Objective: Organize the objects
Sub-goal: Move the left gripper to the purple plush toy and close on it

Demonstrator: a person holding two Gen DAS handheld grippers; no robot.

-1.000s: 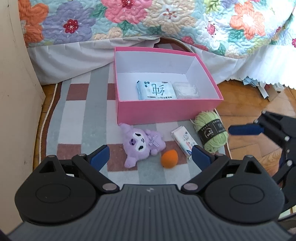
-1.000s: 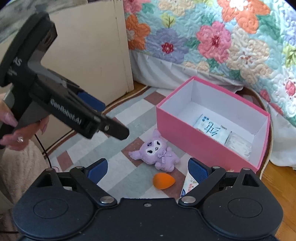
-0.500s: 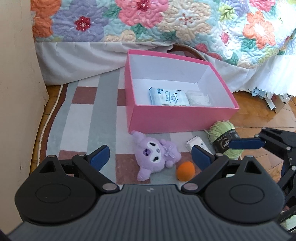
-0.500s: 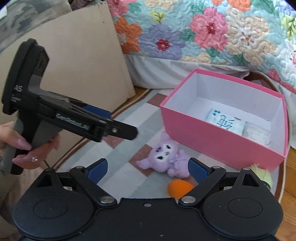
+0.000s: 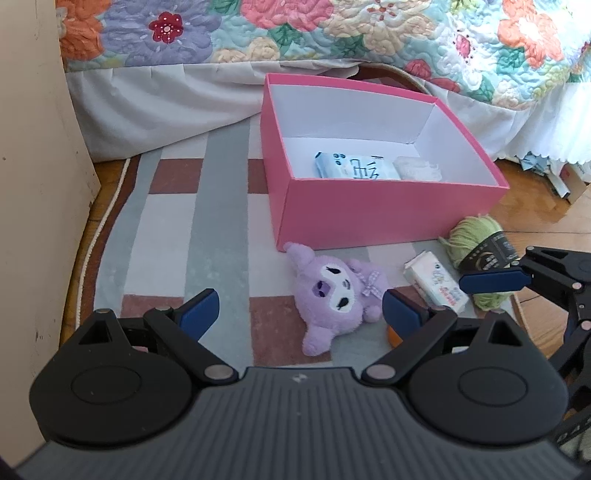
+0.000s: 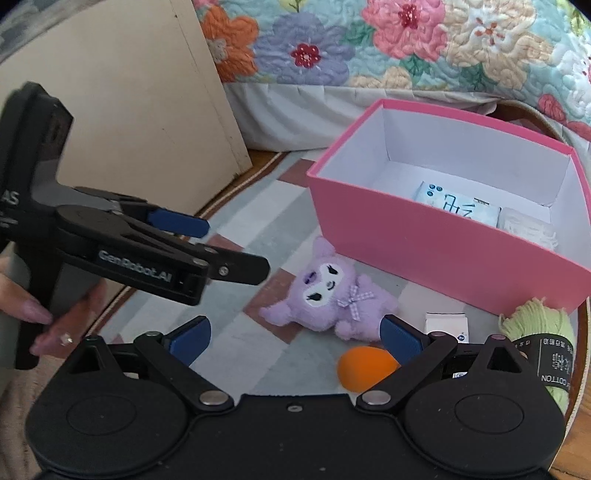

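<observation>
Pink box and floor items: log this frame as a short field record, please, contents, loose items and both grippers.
container: pink box, open, on a rug
inside box: blue tissue pack; white packet beside it
loose on rug: purple plush, orange sponge, small carton, green yarn
left gripper: jaws open, empty, aimed at the plush
right gripper: jaws open, empty, plush and sponge ahead
backdrop: floral quilt

Black hand-held gripper (image 6: 207,245), blue pads (image 6: 177,223), silver pivot screws, white "GenRobot.AI" lettering; ring on finger.
</observation>
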